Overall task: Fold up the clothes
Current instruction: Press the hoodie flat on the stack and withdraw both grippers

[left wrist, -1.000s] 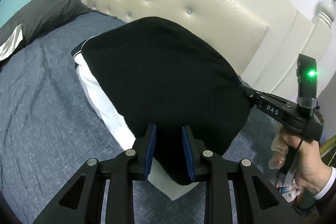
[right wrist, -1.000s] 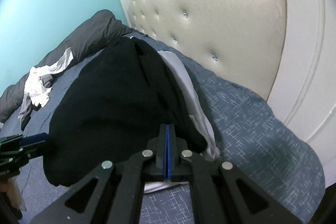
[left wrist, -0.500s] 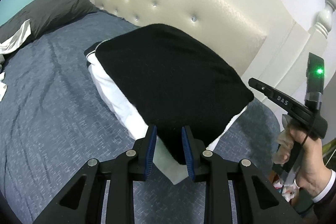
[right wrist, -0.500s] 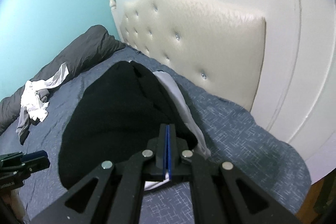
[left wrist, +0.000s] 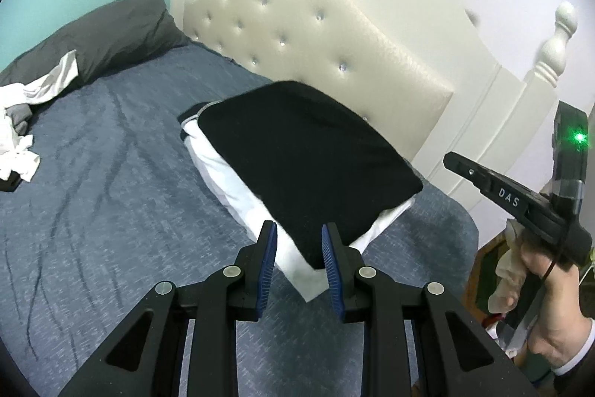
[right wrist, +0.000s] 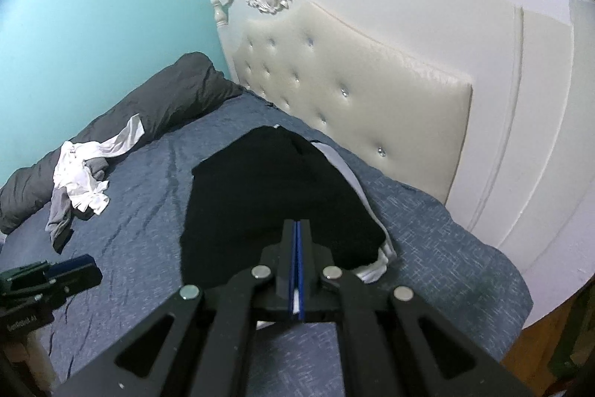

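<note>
Now clear of the cloth: left hand-held gripper partly open with nothing between its pads, right hand-held gripper shut and holding nothing. Just beyond them, black garment folded flat on a white one, mid-frame on the bed by the headboard. Seemingly done with this piece; left to fold, the loose white and grey heap at left. Compared with a second ago, both pulled back and up, stack looking smaller and untouched.
</note>
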The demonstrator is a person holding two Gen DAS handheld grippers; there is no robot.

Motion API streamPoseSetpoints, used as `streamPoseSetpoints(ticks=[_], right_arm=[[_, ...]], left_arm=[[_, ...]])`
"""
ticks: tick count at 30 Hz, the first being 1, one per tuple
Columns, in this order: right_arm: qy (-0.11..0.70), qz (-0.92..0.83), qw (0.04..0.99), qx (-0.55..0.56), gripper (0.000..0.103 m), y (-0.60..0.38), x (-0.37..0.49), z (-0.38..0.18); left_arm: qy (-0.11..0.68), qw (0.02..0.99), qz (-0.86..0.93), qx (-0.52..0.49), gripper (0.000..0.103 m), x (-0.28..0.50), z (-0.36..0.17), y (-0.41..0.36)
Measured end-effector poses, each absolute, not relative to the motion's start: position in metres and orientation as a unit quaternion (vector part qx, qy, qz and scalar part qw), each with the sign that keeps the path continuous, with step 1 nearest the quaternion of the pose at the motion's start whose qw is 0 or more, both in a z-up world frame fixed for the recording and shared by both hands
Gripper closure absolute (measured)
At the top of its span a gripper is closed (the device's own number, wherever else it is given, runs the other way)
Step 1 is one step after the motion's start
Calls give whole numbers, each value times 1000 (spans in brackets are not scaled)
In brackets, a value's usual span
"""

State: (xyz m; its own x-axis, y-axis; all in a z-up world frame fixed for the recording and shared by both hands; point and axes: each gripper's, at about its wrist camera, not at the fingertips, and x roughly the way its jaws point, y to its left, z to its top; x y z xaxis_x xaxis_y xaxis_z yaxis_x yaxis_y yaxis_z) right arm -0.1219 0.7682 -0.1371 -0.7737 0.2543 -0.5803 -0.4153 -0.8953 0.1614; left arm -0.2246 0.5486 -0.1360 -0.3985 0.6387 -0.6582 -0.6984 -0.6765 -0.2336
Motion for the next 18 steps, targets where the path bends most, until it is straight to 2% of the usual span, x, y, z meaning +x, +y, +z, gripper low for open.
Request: streamPoseSetpoints(ticks=[18], right_arm=[[146,933,176,-278,101,702,-73,-97]], left_arm=[[22,382,851,-359,75,-192,-93,471]])
